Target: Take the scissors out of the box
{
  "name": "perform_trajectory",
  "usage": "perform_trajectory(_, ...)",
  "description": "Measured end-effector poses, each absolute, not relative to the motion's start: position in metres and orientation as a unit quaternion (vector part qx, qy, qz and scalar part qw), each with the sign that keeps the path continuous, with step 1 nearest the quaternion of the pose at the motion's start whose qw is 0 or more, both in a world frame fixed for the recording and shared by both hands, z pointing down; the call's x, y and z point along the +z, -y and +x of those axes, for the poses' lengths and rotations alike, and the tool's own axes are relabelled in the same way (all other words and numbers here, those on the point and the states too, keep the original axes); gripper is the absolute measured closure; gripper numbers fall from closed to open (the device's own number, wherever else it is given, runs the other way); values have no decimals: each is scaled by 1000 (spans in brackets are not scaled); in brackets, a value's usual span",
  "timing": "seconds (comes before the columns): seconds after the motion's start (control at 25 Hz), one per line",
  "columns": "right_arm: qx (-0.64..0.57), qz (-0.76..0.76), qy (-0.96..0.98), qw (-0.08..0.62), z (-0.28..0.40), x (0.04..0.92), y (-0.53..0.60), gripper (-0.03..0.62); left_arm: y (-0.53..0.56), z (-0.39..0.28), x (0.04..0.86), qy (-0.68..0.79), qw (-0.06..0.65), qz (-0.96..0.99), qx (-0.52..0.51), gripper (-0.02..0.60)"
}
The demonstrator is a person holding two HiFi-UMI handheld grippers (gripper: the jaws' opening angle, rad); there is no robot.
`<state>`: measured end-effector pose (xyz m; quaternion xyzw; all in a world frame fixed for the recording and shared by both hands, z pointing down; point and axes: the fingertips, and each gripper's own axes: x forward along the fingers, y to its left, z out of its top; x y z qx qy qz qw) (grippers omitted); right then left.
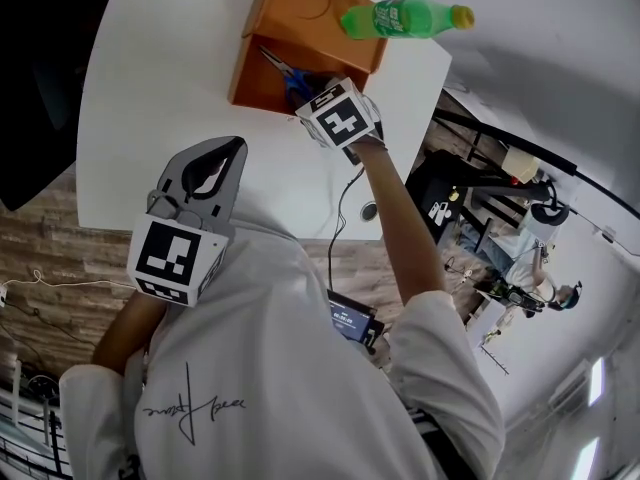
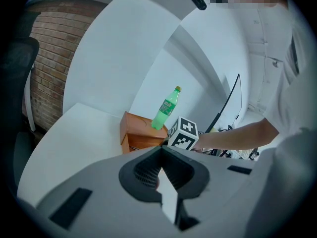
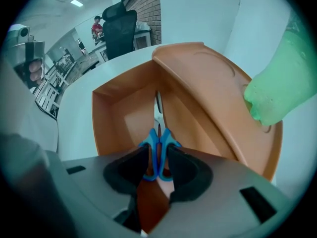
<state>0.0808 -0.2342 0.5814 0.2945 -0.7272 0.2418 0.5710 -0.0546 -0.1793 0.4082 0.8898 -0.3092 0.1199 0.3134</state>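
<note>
Scissors (image 3: pixel 157 150) are lying in the open part of the orange box (image 3: pixel 116 110) and are only partly showing. The pads of the right tongs (image 3: pixel 157 168) are covering the lower loops of the blue handles. In the head view the marker cube (image 1: pixel 342 115) is blocking all but the blades and a bit of handle.

White counter (image 1: pixel 160 98) is running out of frame at several edges. Box is sitting on it. Green bottle (image 1: pixel 405 18) is resting on the box's covered part, and the right gripper view is cutting it off.

Left tongs (image 2: pixel 160 151) are hovering closed and empty, well apart from the box. Right tongs are reaching into the box with jaws standing open around the handles. Pad contact is hard to make out.

Scissors' long axis is running straight away from the right tongs, handles nearest, blades closed and pointing deeper into the box.
</note>
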Motion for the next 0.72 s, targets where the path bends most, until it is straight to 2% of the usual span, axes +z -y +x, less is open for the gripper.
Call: perform_trajectory(0.72, 239, 301, 732, 562, 81, 582, 235, 496, 178, -51, 411, 308, 318, 888, 122, 574)
